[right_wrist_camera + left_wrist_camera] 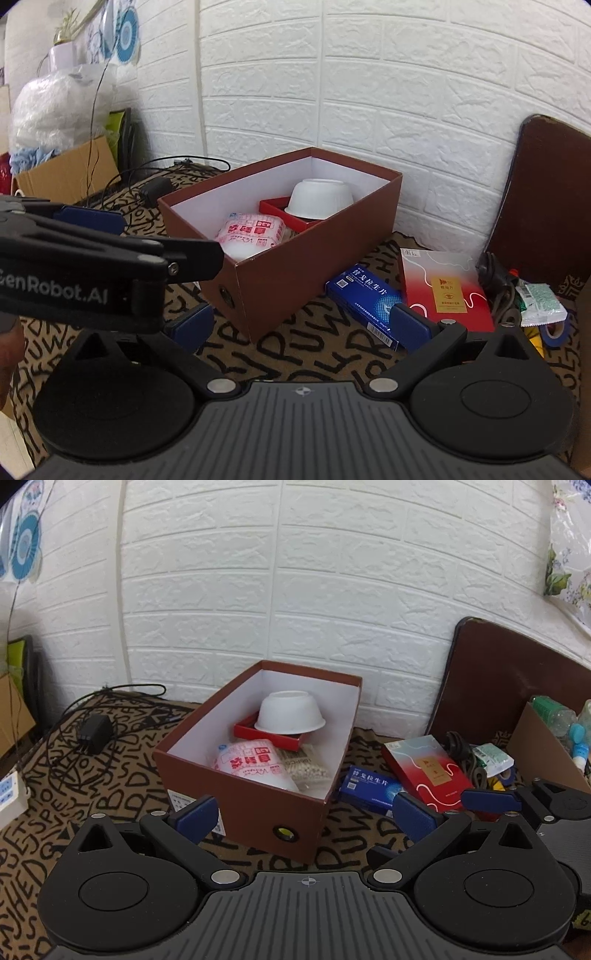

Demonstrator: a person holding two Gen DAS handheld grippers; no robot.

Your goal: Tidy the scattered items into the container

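container: brown box (258, 805) sits open on the patterned counter (55, 775), dead ahead at 12 o'clock from my left claw (308, 818). Already in it: an upside-down white bowl (290, 712) on a red tray (258, 734), a red-printed bag (255, 764), and what looks like a pack of cotton swabs (306, 768).

leftovers: blue medicine box (365, 302) lies flat just beside the box's right wall, about 1 o'clock from my right claw (308, 325). The red-and-white flat box (443, 291) is touching it further out at 2 o'clock, with a small green sachet (541, 302) and tape roll (554, 330) beyond.

left claw: wide open, holding nothing, hanging in front of the box.

right claw: also spread wide and empty, its right pad sitting right at the near end of the blue box.

step: I'd say mid-tidy, lining up the next pick, probably the blue box.

next move: drop my right claw so the pads straddle the blue box across its narrow side, squeeze, lift, then swing to 11 o'clock over the box rim. Free space looks tight, so I'd aim for the gap near the right wall.
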